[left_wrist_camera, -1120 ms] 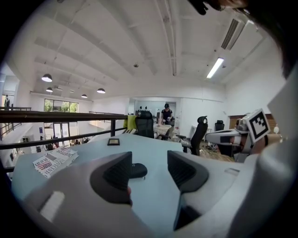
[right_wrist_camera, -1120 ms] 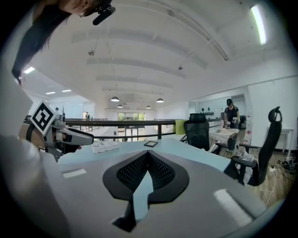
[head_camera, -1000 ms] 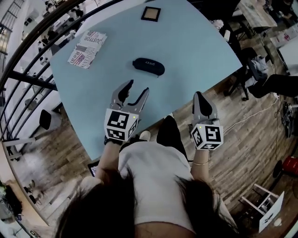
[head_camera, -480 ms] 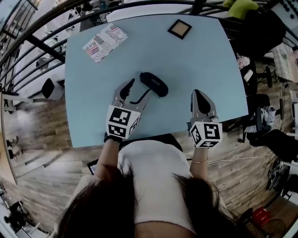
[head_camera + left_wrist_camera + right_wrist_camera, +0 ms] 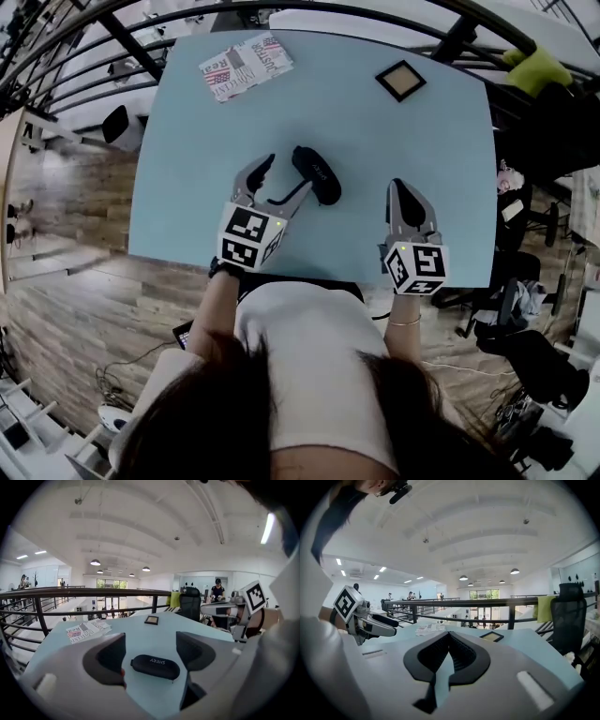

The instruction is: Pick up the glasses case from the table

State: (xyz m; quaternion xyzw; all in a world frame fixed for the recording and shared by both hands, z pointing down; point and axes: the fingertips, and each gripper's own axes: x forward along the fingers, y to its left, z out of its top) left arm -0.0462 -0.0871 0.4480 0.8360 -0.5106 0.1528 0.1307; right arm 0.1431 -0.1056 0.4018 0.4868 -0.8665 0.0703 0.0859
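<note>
Case (image 5: 316, 175) lies untouched on the worktop (image 5: 187, 141) just beyond the fingers of my left gripper (image 5: 287, 172), which have just been spreading, while those of my right gripper (image 5: 398, 187) are pressed together.

A light blue table (image 5: 375, 141) fills the upper middle of the head view, with brown wooden floor (image 5: 66, 291) at its left. A black metal railing (image 5: 93, 592) runs behind it. Above is a white arched ceiling (image 5: 140, 527) with round hanging lamps (image 5: 95, 562). A black office chair (image 5: 571, 616) stands at the right edge of the right gripper view, beside a yellow-green cloth (image 5: 543, 607) on the railing.
</note>
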